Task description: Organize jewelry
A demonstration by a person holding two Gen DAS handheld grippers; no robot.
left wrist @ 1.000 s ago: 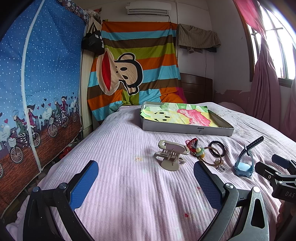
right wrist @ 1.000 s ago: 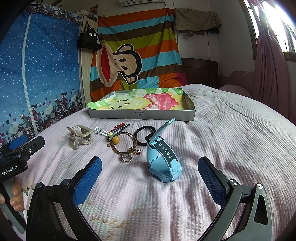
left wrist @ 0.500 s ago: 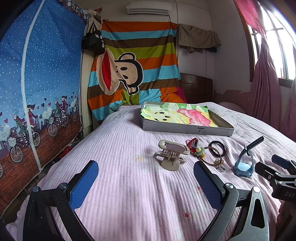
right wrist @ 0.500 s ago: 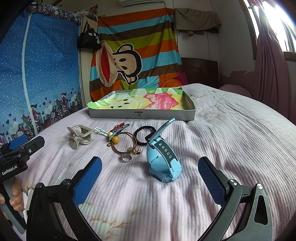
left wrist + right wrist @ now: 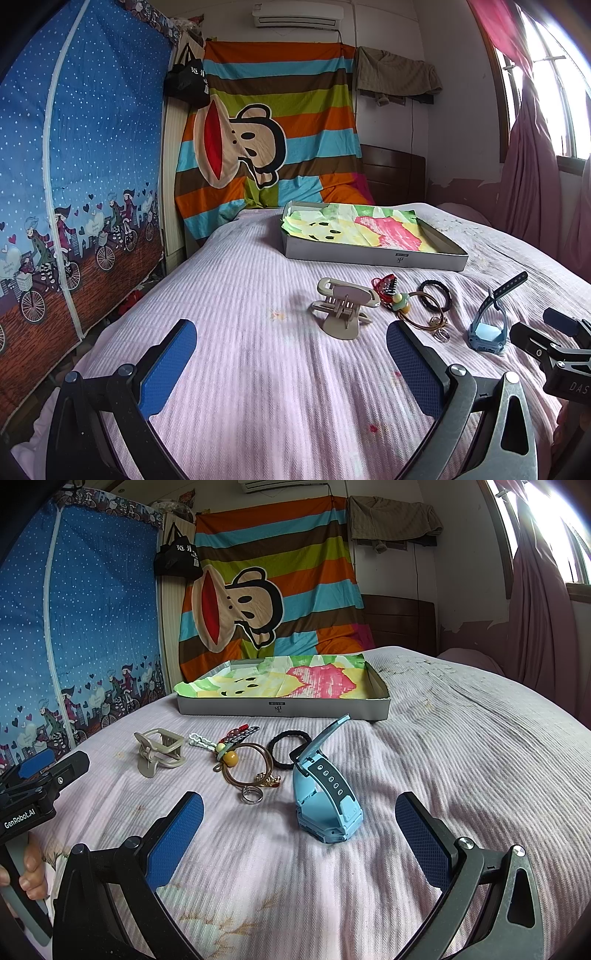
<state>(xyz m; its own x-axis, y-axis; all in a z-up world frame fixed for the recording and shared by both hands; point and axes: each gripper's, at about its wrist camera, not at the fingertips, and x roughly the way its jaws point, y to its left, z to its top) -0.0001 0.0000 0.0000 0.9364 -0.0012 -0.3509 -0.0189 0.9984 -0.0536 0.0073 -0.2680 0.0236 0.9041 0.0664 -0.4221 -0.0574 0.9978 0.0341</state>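
Both tools spread wide, empty: left tool (image 5: 291, 354), right tool (image 5: 299, 827); blue watch (image 5: 325, 794) on the bed at 12 of the right tool, tray (image 5: 280, 710) beyond; looks light, rigid case, floppy strap; grip the case sides, not the strap

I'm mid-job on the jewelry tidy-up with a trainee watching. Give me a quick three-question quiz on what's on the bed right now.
1. True or false: the blue watch already lies inside the gray tray.
2. Which item lies nearest the right gripper? A) beige hair claw clip B) blue watch C) black hair tie
3. Fill in: the small silver ring lies on the pink ____.

Key: 1 false, it stands on the bedspread in front of the tray. 2 B. 3 bedspread.
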